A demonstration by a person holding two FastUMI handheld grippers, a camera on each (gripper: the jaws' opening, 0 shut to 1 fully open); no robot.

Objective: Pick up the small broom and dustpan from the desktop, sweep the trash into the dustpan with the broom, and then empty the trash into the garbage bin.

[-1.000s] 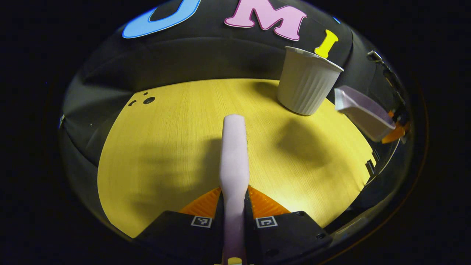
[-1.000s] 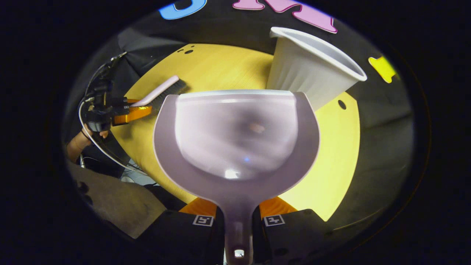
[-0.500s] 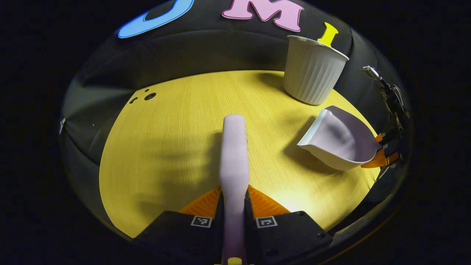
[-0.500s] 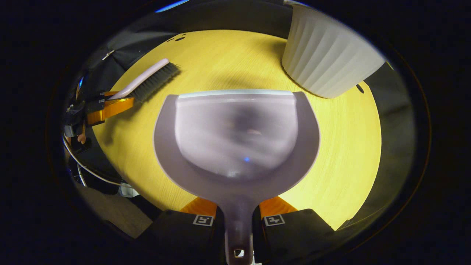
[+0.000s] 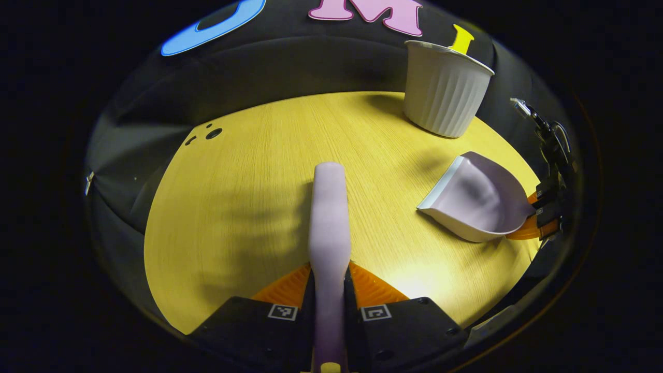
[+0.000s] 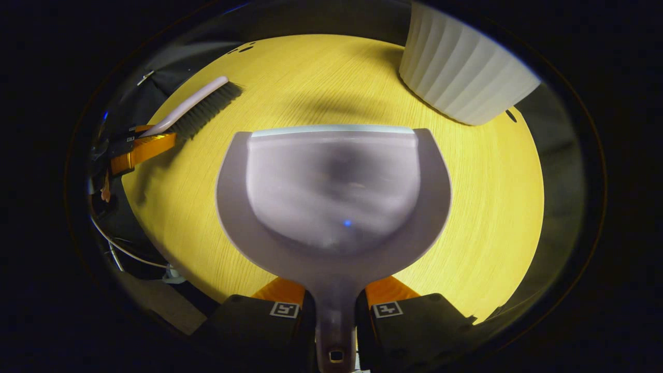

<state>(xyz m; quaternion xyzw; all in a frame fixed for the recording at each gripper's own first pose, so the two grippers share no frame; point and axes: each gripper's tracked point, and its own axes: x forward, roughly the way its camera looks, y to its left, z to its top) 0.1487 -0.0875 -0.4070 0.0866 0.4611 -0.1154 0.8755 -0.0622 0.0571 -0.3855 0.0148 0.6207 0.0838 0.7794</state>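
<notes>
Left tongs (image 5: 329,290) grip the broom (image 5: 328,217); right tongs (image 6: 335,303) clamp the dustpan (image 6: 332,191) near the bin (image 5: 444,88) on the bench (image 5: 248,181).

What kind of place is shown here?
Probably a staged recording booth, not a home: a yellow wooden desktop against black cloth, with only a ribbed white garbage bin, a dustpan and a small broom.

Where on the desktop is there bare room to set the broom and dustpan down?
Widest bare patch: the desktop between the broom and the dark holes at the far edge. A narrower strip lies between broom and dustpan. Crowded: the far corner, where the garbage bin stands close behind the dustpan.
</notes>
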